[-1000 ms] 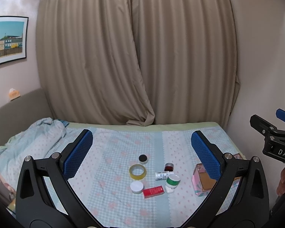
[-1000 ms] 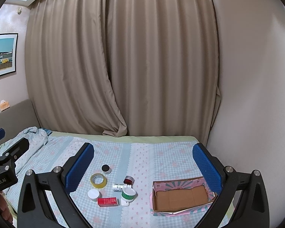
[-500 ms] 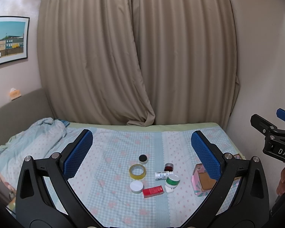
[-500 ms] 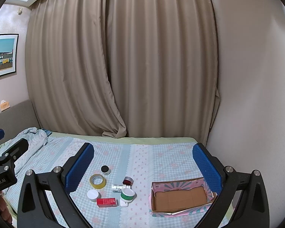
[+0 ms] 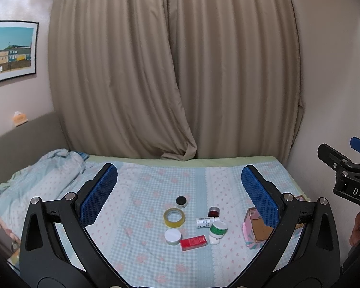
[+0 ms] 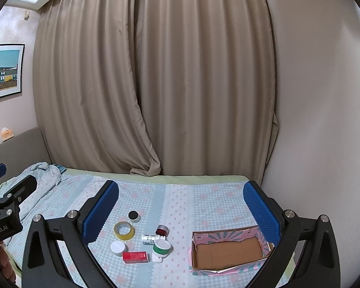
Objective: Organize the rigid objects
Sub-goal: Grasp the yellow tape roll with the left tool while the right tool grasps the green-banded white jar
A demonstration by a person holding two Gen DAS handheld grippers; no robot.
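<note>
Both hand-held grippers are up over the near edge of the bed [image 6: 204,199], empty. The left hand-held gripper [image 5: 180,187] has its pads spread wide; the right hand-held gripper [image 6: 181,204] likewise. Ahead and below, between the left one's fingers, is a cluster: tape roll [image 5: 174,217], black-lid jar [image 5: 182,201], white-lid jar [image 5: 173,237], red box [image 5: 193,242], green-band jar [image 5: 218,229] (touching a small white bottle [image 5: 205,222]). The pink cardboard box [image 6: 229,252] sits open toward the right one's right finger, apart from the cluster.
</note>
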